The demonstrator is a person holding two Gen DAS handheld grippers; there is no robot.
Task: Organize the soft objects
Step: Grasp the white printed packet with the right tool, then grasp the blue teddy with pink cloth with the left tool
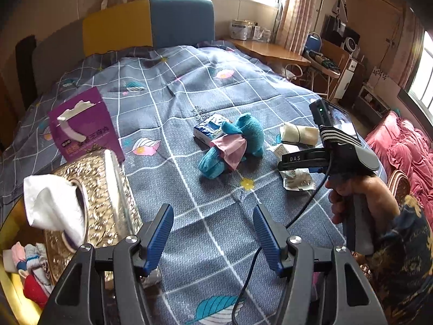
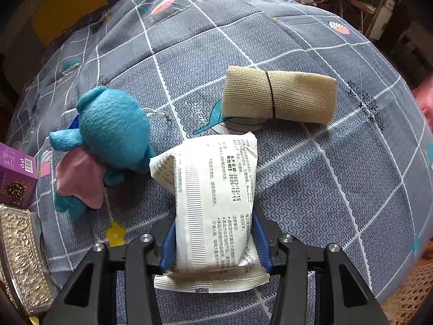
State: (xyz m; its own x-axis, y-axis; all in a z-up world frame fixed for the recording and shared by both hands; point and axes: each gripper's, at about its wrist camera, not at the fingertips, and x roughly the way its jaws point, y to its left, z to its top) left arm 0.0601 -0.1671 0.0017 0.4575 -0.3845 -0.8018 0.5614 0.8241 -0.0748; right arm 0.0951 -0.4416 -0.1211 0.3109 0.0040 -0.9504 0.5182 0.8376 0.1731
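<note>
Tongs first: the right tongs (image 2: pixel 215 239) are closed on a white wipes packet (image 2: pixel 213 205), blue pads pressing its two long sides near the lower end, while the left tongs (image 1: pixel 213 233) hang open and empty over the bed (image 1: pixel 189 86). The packet sits just above the checked quilt, its long axis running away from the tongs toward a beige mesh roll (image 2: pixel 278 94), printed back facing up. A blue plush toy (image 2: pixel 113 135) lies just beside it on the left. Done well, the lift would keep the squeeze gentle and the packet level, since the soft wrapper appears to buckle easily, then swing clear of the toy toward the gold tissue box (image 1: pixel 100 197) and the sock-filled bin (image 1: pixel 24 268) beside it.
</note>
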